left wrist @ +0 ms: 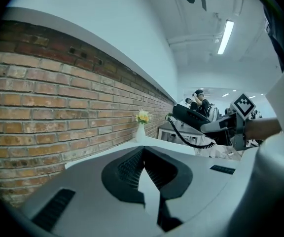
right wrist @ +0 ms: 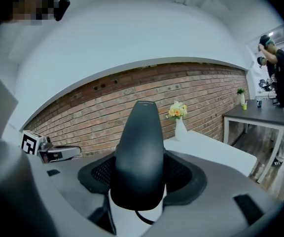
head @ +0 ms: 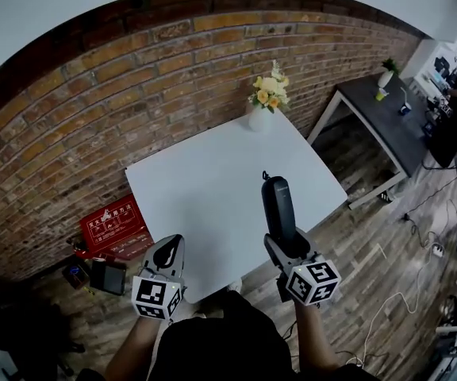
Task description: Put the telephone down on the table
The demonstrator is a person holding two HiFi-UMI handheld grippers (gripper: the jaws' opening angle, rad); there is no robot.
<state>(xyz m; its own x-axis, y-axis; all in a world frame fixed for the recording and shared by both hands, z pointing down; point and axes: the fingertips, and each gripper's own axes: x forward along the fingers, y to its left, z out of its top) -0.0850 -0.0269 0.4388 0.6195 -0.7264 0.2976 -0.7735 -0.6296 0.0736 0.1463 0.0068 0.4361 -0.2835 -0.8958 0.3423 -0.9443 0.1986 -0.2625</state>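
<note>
One telephone (head: 279, 205) points lengthwise away, toward the brick wall (head: 133, 78).

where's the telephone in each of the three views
Head view: telephone lower centre-right, held in the right gripper.
Left gripper view: telephone right of centre, seen from the side.
Right gripper view: telephone dead centre, filling the space between the jaws.
Shared landmark: the flower vase, beyond the telephone in every view.
</note>
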